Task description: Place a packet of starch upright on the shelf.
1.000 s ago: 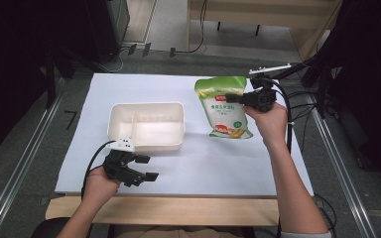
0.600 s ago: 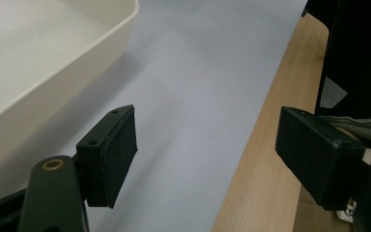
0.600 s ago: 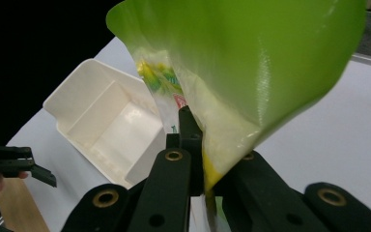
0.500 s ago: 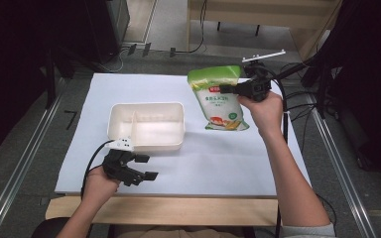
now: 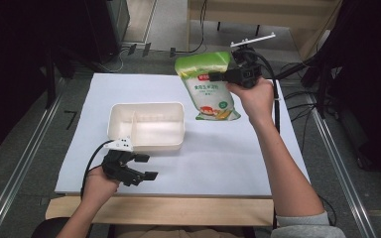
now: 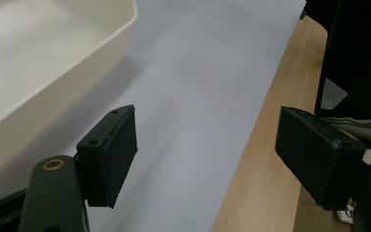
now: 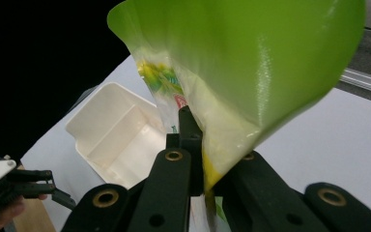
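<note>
A green and white food pouch hangs in the air over the far right of the white table cover, lifted off it. My right gripper is shut on the pouch's right edge; in the right gripper view the pouch is pinched between the black jaws. A cream, two-compartment plastic container lies empty at the middle left, also seen as the container below the pouch. My left gripper rests near the table's front edge, just in front of the container, with its pads wide apart and nothing between them.
The white table cover ends at a wooden front edge. Metal rails run along both sides of the table. Cables trail at the far right, and dark equipment stands beyond the table.
My right gripper has lifted the pouch off the table and carried it up and toward the left. The left gripper has stayed where it was.
</note>
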The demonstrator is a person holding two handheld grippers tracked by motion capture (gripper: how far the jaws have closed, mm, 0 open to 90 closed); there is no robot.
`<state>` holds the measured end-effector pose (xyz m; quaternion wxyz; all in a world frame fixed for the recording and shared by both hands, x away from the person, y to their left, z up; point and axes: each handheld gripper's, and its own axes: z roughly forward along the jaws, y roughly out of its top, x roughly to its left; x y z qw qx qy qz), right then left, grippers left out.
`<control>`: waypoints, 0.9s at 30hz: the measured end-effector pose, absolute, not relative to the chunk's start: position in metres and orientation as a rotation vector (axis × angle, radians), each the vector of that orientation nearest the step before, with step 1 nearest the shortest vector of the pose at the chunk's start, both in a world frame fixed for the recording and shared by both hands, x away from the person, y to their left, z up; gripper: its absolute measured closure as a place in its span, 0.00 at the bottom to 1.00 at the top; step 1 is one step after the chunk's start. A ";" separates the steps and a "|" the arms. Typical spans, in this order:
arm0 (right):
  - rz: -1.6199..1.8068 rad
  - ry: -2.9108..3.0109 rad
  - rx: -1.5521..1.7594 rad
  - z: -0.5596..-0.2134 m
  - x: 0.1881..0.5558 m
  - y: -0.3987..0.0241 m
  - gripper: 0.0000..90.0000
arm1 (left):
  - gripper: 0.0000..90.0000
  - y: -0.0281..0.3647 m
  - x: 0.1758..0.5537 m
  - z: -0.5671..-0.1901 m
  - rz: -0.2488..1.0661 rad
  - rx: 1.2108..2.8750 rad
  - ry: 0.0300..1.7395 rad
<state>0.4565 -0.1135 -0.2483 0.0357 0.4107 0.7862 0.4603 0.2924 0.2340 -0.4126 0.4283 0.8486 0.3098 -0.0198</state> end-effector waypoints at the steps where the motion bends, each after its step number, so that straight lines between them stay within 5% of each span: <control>1: 1.417 2.417 1.259 -0.247 0.458 -0.111 1.00 | 0.26 0.234 0.292 -0.413 -0.049 2.119 0.773; 27: 1.384 2.515 1.138 -0.233 0.469 -0.020 1.00 | 0.26 0.231 0.292 -0.412 -0.083 2.102 0.752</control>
